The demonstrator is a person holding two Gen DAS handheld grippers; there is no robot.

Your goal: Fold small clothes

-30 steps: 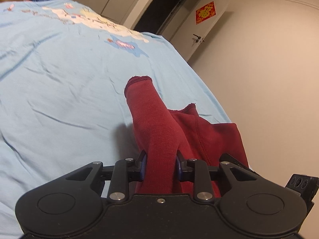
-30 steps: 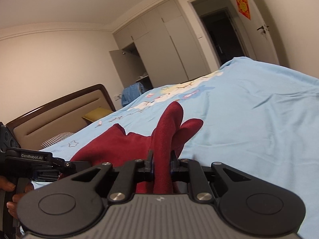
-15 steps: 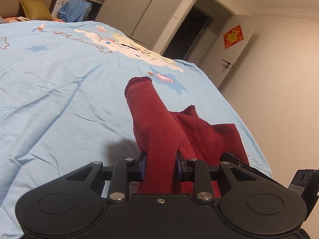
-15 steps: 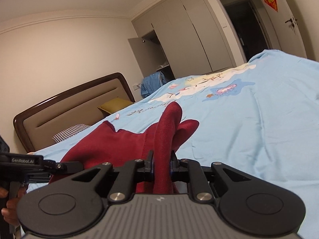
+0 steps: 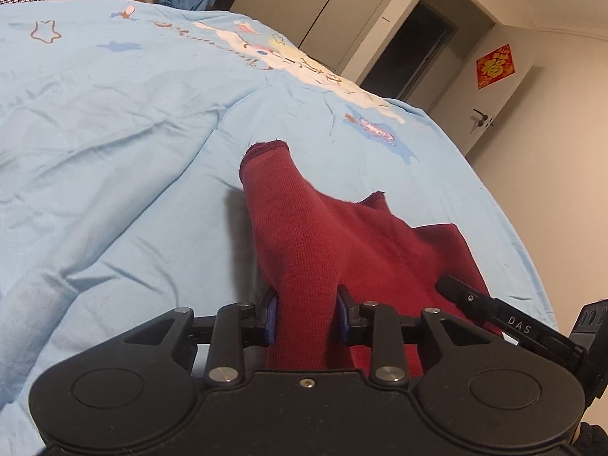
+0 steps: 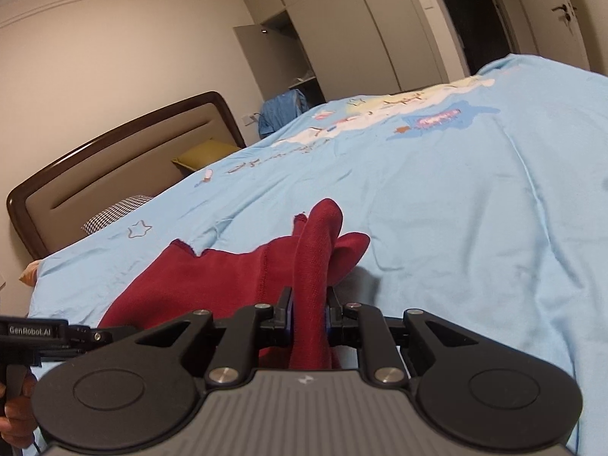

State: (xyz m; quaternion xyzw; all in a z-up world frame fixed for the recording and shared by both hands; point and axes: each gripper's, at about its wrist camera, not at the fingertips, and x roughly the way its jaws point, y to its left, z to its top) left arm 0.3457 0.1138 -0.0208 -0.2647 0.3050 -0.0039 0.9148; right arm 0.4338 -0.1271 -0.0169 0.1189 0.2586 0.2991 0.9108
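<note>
Near bed edge [image 5: 532, 266], tongs [image 5: 306, 317] pinching garment [image 5: 361, 247]

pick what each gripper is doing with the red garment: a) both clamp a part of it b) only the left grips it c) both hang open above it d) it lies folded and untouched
a: the left gripper and the right gripper each have both fingers shut on a bunched strip of the red garment, its far end on the blue bedspread.

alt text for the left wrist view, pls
The left gripper is shut on a bunched fold of a dark red garment, which trails onto a light blue bedspread. The right gripper shows at lower right; wardrobe doors and a doorway lie beyond.
</note>
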